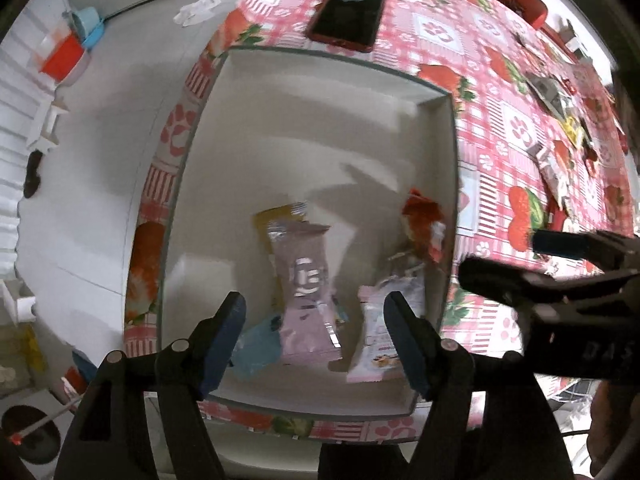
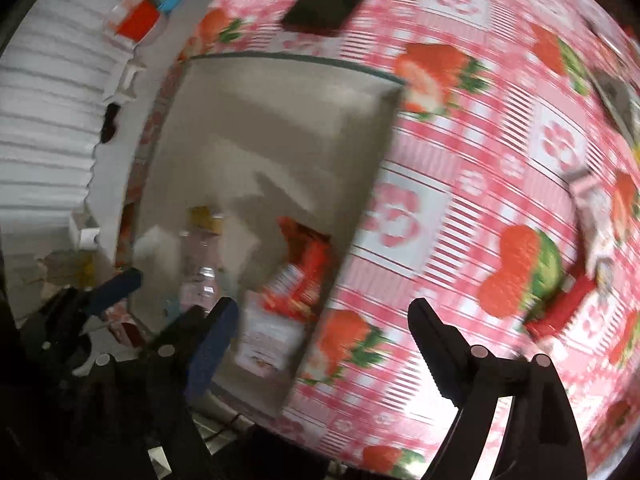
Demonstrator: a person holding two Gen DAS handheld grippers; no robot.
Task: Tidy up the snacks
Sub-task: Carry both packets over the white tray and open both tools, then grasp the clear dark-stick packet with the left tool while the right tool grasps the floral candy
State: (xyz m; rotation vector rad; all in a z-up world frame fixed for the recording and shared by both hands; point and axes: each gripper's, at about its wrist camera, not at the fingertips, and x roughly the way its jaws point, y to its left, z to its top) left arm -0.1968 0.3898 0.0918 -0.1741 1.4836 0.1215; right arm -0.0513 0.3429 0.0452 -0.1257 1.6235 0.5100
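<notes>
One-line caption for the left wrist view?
Open, empty left gripper hovers over the white box holding a pink snack packet and other snacks on a strawberry tablecloth.

Glossy foil-like snack wrappers [image 1: 306,280] lie in a matt white box [image 1: 320,120] on smooth patterned tablecloth [image 1: 500,128].

The worktop [image 1: 504,92] wears a pink-and-white check cloth printed with red strawberries and pink flowers. The box [image 1: 304,120] is white inside with a grey-green rim. Snack packets: mauve [image 1: 306,292], yellow [image 1: 276,216], red-orange [image 1: 424,220]. Black phone [image 1: 346,16], red edge.
</notes>
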